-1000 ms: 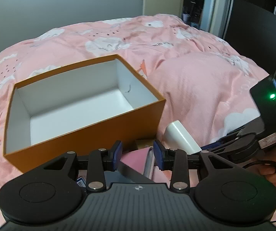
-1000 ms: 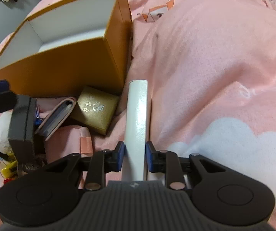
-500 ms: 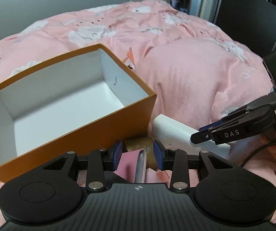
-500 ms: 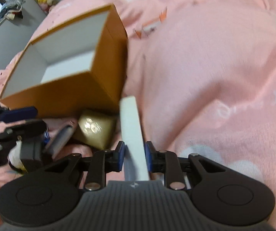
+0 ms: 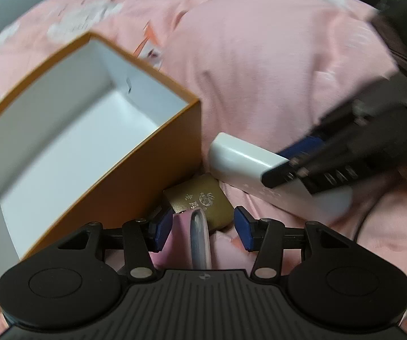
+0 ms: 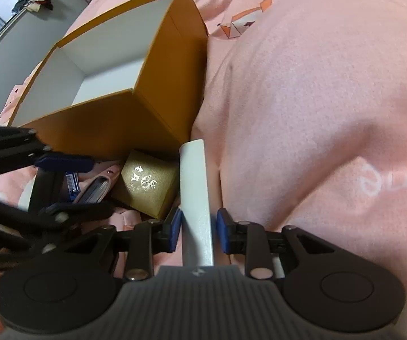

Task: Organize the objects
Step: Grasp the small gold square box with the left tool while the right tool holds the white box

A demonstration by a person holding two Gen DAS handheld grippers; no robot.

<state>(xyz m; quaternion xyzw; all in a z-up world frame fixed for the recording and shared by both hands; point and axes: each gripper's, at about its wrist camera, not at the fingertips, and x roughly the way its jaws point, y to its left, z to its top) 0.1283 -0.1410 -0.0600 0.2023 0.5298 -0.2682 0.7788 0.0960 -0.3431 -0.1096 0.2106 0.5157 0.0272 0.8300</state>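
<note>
An open orange box with a white inside lies on the pink bed; it also shows in the right wrist view. My right gripper is shut on a flat white box, held edge-up beside the orange box; the white box also shows in the left wrist view. A small gold box lies beside it, also seen from the left. My left gripper is open, its jaws either side of a pink notebook.
The pink duvet bulges high to the right of the orange box. More small items, one with a barcode, lie under the left gripper. A grey wall and a cabinet with clothes stand beyond the bed.
The left gripper has moved forward and down over the pink notebook. The right gripper has lifted the white box and carried it closer to the orange box.
</note>
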